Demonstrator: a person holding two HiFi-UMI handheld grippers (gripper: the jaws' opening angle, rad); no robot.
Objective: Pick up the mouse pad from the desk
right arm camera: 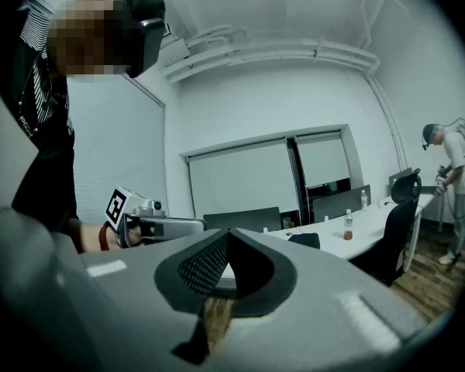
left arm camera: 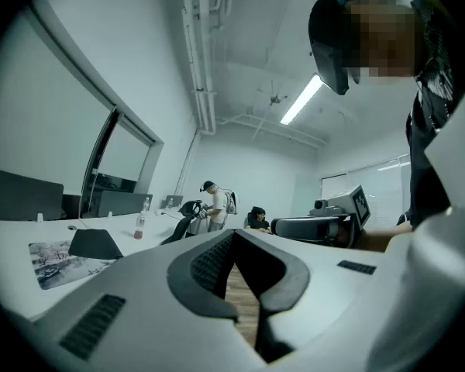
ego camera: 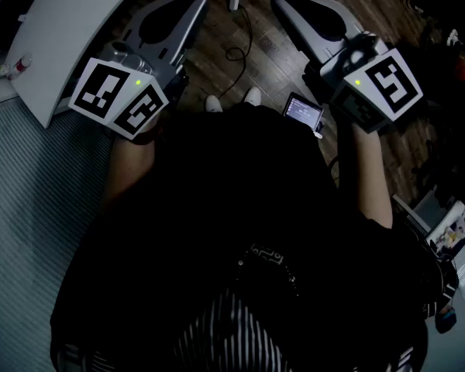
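A mouse pad (left arm camera: pixel 56 260) with a printed picture lies flat on the white desk (left arm camera: pixel 15 285) at the lower left of the left gripper view. A dark flat piece (left arm camera: pixel 95 243) sits just beyond it. My left gripper (left arm camera: pixel 234 235) is level and well short of the desk, its jaws shut with nothing between them. My right gripper (right arm camera: pixel 229 235) is shut too and holds nothing. In the head view both grippers, the left gripper (ego camera: pixel 198 1) and the right gripper (ego camera: pixel 284 1), hover side by side over the wooden floor (ego camera: pixel 217 68). The desk corner (ego camera: pixel 70 22) is to their left.
A drink bottle (left arm camera: pixel 139 226) stands further along the desk. Another person (left arm camera: pixel 215 206) stands by black chairs at the room's far end. A black office chair (right arm camera: pixel 395 227) sits by the desk. A cable (ego camera: pixel 237 51) runs over the floor by the wearer's white shoes (ego camera: pixel 214 104).
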